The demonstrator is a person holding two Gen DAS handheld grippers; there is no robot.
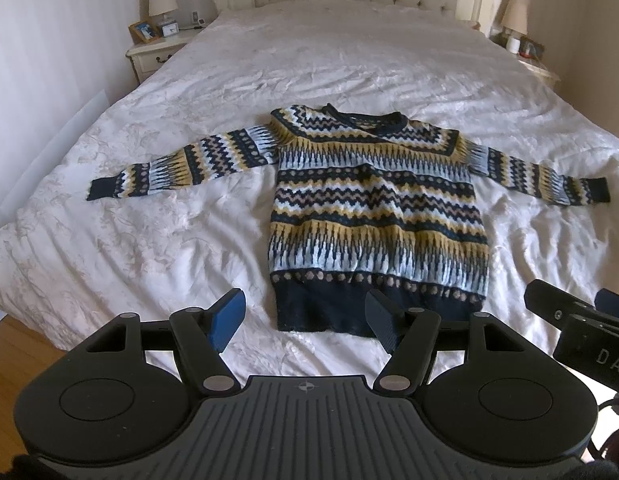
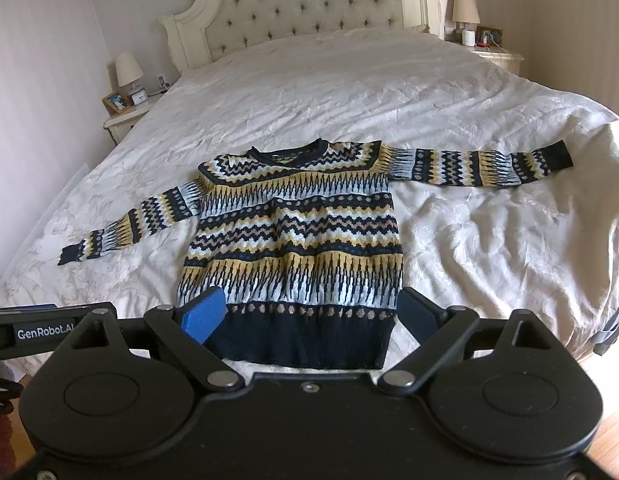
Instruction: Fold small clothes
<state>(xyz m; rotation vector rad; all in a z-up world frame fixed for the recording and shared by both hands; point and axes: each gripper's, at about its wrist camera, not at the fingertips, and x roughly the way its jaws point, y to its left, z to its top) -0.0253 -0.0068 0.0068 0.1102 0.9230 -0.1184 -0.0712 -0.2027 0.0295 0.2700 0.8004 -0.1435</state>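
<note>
A patterned knit sweater (image 1: 373, 208) was spread flat, sleeves outstretched, on the wrinkled white bed (image 1: 189, 220). The left gripper (image 1: 305, 322) and right gripper (image 2: 311, 312) were held wide apart, empty.

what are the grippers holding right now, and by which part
Nothing. The left gripper and right gripper are both open, hovering short of the sweater.

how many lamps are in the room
2. One lamp stands on the nightstand left of the bed, beside a picture frame. The other lamp stands on the nightstand right of the headboard. More could sit outside both views.
</note>
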